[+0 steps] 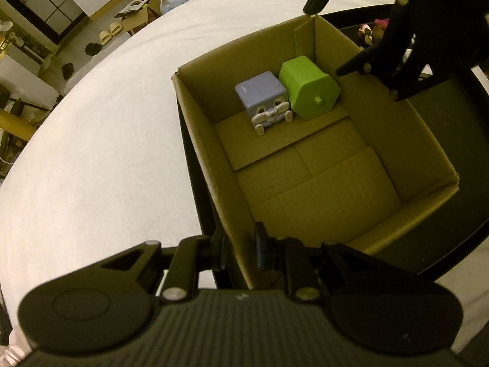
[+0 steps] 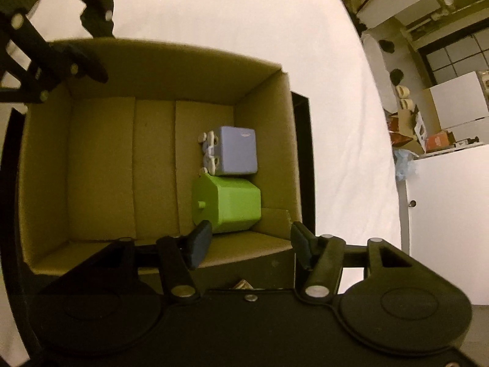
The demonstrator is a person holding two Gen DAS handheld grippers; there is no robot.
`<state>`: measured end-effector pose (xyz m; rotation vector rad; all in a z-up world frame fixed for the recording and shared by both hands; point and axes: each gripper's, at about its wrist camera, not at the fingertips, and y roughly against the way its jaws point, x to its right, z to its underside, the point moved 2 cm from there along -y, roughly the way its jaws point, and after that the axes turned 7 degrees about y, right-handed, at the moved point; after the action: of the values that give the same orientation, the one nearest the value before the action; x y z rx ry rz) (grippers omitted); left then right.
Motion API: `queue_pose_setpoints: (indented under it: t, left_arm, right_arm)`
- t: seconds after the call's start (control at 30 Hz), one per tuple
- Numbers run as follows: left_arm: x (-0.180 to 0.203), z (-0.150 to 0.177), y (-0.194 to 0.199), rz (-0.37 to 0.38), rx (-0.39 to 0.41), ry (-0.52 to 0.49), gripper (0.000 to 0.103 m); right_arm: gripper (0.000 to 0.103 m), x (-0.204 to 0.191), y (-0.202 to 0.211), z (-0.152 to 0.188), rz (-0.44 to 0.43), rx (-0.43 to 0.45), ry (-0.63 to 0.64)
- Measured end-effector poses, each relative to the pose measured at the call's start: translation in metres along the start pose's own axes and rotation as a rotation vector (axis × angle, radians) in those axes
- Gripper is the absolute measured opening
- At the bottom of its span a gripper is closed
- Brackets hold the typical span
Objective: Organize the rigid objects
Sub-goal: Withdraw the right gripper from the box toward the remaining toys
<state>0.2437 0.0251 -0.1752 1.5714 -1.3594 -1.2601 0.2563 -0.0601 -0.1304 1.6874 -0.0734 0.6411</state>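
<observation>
An open cardboard box point(image 1: 434, 159) stands on a white table; it also shows in the right wrist view point(image 2: 269, 98). Inside lie a blue cube toy with a face point(image 1: 262, 98) point(image 2: 237, 150) and a green hexagonal block point(image 1: 308, 87) point(image 2: 229, 203), side by side and touching. My left gripper point(image 1: 240, 250) is shut on the box's near wall. My right gripper point(image 2: 250, 244) is open and empty above the box's edge, just beside the green block; it shows in the left wrist view point(image 1: 327, 39) over the far corner.
The box sits on a black tray point(image 1: 452, 244) point(image 2: 302, 140). White table point(image 1: 107, 153) surrounds it. Room clutter, cartons and cabinets lie beyond the table edge point(image 2: 428, 116). Small toys point(image 1: 371, 30) lie past the box.
</observation>
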Motion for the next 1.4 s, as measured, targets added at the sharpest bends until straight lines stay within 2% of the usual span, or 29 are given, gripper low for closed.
queue_pose_setpoints:
  t: [0.27, 0.43, 0.5, 0.53, 0.6, 0.73, 0.83, 1.07, 1.2, 1.3, 1.4]
  left_arm:
    - [0.000, 0.000, 0.000, 0.001, 0.000, -0.001, 0.017]
    - [0.001, 0.001, 0.001, -0.002, 0.001, -0.004, 0.017]
    - [0.001, 0.000, 0.001, -0.002, 0.001, -0.004, 0.017]
    - [0.001, 0.001, 0.002, -0.002, 0.001, -0.006, 0.017]
    - [0.001, 0.001, 0.002, -0.004, 0.003, -0.011, 0.017]
    - [-0.001, -0.001, 0.003, 0.016, -0.020, 0.020, 0.017]
    - [0.000, 0.000, 0.004, 0.004, -0.014, 0.003, 0.017]
    - [0.000, 0.001, 0.003, 0.002, -0.013, -0.005, 0.017]
    - [0.000, 0.001, 0.002, 0.006, -0.012, -0.002, 0.017]
    - [0.000, 0.001, 0.002, 0.010, -0.010, 0.000, 0.017]
    - [-0.001, 0.002, 0.002, 0.010, -0.009, 0.002, 0.017]
  right_arm:
    - [0.072, 0.018, 0.035, 0.026, 0.029, 0.093, -0.141]
    - [0.075, 0.027, 0.051, 0.054, 0.061, 0.123, -0.248]
    - [0.079, 0.027, 0.054, 0.065, 0.066, 0.128, -0.278]
    - [0.085, 0.026, 0.056, 0.070, 0.066, 0.140, -0.298]
    - [0.088, 0.025, 0.059, 0.081, 0.069, 0.156, -0.343]
    - [0.100, 0.020, 0.052, 0.105, 0.097, 0.123, -0.447]
    - [0.100, 0.012, 0.054, 0.124, 0.127, 0.173, -0.554]
    - [0.100, -0.002, 0.050, 0.161, 0.110, 0.244, -0.772]
    - [0.099, -0.014, 0.038, 0.170, 0.101, 0.232, -0.763]
    - [0.094, -0.019, 0.027, 0.174, 0.108, 0.199, -0.734]
    - [0.094, -0.019, 0.018, 0.179, 0.072, 0.195, -0.762]
